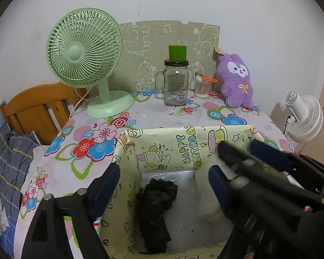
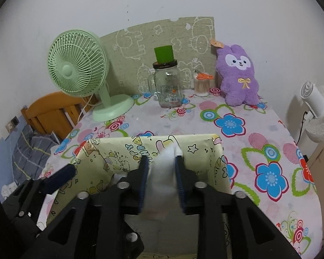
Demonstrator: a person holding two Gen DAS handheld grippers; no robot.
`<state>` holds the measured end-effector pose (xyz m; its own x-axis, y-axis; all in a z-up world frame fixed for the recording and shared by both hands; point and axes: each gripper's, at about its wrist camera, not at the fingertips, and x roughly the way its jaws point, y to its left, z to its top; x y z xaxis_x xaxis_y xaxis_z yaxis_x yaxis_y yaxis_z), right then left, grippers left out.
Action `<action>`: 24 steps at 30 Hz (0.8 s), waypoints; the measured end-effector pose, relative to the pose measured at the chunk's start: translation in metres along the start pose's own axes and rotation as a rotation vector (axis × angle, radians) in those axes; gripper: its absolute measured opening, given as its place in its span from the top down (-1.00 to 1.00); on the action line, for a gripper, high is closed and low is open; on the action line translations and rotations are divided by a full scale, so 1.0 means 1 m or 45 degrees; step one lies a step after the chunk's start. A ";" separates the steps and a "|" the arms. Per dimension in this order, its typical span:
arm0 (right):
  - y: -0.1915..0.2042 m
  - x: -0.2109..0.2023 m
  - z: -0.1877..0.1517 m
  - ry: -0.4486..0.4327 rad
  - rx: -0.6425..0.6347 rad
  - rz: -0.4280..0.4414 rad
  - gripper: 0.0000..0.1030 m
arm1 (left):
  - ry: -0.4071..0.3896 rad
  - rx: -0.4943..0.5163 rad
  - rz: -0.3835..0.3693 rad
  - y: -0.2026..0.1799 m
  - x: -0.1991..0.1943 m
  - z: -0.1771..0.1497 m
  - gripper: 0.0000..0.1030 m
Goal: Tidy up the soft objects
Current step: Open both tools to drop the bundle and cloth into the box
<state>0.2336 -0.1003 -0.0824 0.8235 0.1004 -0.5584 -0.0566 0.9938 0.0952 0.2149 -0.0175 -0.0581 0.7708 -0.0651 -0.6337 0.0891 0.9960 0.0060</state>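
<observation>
1. Box (image 1: 183, 144), lined with yellow "Happy Birthday" paper, stands at the near edge of the counter (image 1: 153, 116), which carries a floral cloth.
2. Black soft item (image 1: 155, 207) lies crumpled on the box floor.
3. Left hand-held gripper (image 1: 162, 185) hangs over the box, jaws wide apart, nothing between them.
4. Right hand-held gripper (image 2: 161, 181) sits above the box; white soft item (image 2: 162, 172) lies between its jaws, which stand partly apart; whether the pads press on it cannot be told.
5. Purple plush rabbit (image 2: 237, 73), green fan (image 2: 80, 69) and glass jar (image 2: 168, 86) stand at the counter's far edge.
</observation>
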 end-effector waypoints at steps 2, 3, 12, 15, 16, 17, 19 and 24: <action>-0.002 -0.004 0.000 -0.017 0.006 0.008 -0.59 | 0.014 -0.015 -0.033 0.001 -0.001 0.001 -0.81; -0.003 -0.007 0.000 -0.034 0.008 0.013 -0.60 | 0.018 -0.018 -0.042 0.001 -0.002 0.001 -0.86; 0.003 -0.033 0.002 -0.081 -0.033 -0.016 -0.89 | -0.053 -0.003 -0.003 -0.002 -0.028 0.000 -0.99; 0.003 -0.042 0.001 -0.090 -0.030 -0.007 -0.92 | -0.073 0.009 0.008 -0.004 -0.038 0.000 -0.99; 0.003 -0.044 0.001 -0.092 -0.030 -0.005 -0.95 | -0.083 0.013 0.016 -0.005 -0.042 -0.001 -0.99; 0.003 -0.047 0.000 -0.094 -0.031 -0.006 -0.96 | -0.092 0.019 0.018 -0.006 -0.046 -0.002 -0.99; 0.005 -0.054 -0.001 -0.104 -0.037 -0.020 -0.97 | -0.105 0.028 0.012 -0.007 -0.051 -0.003 -0.99; 0.009 -0.073 -0.004 -0.144 -0.059 -0.088 -0.97 | -0.128 0.049 0.007 -0.012 -0.069 -0.006 -0.99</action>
<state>0.1710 -0.0987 -0.0437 0.8846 0.0285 -0.4655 -0.0214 0.9996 0.0205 0.1565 -0.0248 -0.0189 0.8307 -0.0674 -0.5526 0.1073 0.9934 0.0401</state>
